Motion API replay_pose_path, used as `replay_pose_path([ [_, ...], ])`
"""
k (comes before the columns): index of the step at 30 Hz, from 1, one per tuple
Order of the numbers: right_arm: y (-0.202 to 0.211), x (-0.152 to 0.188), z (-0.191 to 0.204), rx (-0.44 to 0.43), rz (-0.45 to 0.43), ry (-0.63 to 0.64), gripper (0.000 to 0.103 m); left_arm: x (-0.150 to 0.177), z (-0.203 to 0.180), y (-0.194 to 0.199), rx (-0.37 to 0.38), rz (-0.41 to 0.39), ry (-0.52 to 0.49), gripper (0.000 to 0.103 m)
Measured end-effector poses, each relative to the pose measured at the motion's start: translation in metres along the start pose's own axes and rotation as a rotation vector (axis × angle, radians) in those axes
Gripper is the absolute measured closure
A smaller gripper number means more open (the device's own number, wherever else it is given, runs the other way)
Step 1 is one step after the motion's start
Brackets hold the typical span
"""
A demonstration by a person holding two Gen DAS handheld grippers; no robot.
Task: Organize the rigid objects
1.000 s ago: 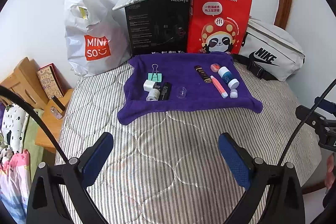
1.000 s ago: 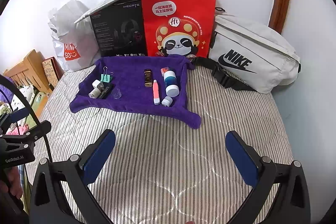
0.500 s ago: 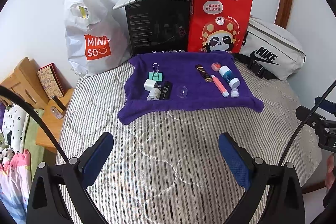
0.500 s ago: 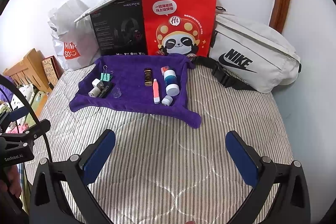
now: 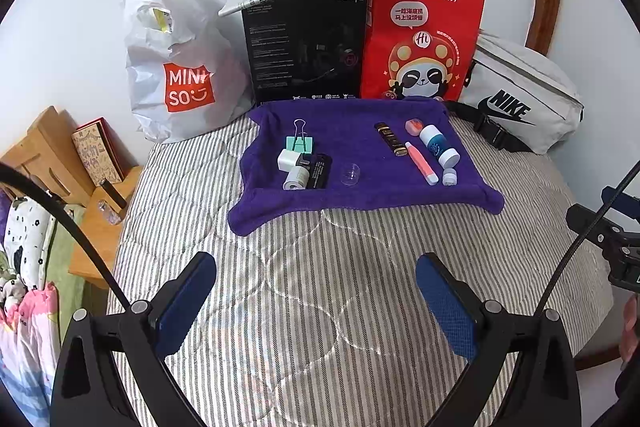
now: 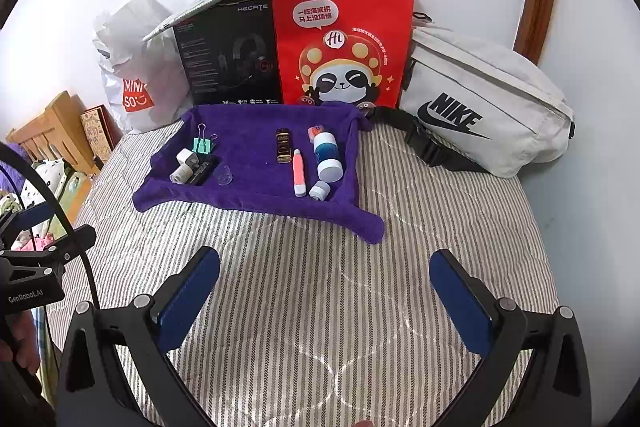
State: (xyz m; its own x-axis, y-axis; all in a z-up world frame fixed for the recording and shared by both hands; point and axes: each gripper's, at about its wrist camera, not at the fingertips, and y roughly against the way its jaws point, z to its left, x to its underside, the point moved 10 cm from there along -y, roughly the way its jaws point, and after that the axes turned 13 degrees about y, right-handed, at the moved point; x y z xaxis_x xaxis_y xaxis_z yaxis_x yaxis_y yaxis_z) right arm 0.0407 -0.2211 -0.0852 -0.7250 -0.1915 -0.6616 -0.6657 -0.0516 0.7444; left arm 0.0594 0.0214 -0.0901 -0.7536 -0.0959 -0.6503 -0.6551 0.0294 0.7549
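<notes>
Fuzzy purple cloth [image 5: 360,143] under small cylinders, on striped quilt [image 5: 320,287].

left gripper [image 5: 316,301]: jaws spread wide, holding nothing | right gripper [image 6: 325,299]: jaws spread wide, holding nothing

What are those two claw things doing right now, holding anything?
Left gripper: open, holding nothing.
Right gripper: open, holding nothing.

Bright, even light; fisheye-warped edges.
</notes>
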Motion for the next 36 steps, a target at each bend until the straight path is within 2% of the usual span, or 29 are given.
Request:
replay_pose_path([
  [25, -0.0009, 0.0011, -0.0022, -0.004, 0.0, 0.002, 0.0, 0.0018, 0.0007, 0.002, -0.008, 0.0, -0.002, 0.002],
  [36, -0.0044, 0.0027, -0.0024, -0.007, 0.009, 0.003, 0.0, 0.0005, -0.0016, -0.0019, 0.011, 0.003, -0.009, 0.001],
])
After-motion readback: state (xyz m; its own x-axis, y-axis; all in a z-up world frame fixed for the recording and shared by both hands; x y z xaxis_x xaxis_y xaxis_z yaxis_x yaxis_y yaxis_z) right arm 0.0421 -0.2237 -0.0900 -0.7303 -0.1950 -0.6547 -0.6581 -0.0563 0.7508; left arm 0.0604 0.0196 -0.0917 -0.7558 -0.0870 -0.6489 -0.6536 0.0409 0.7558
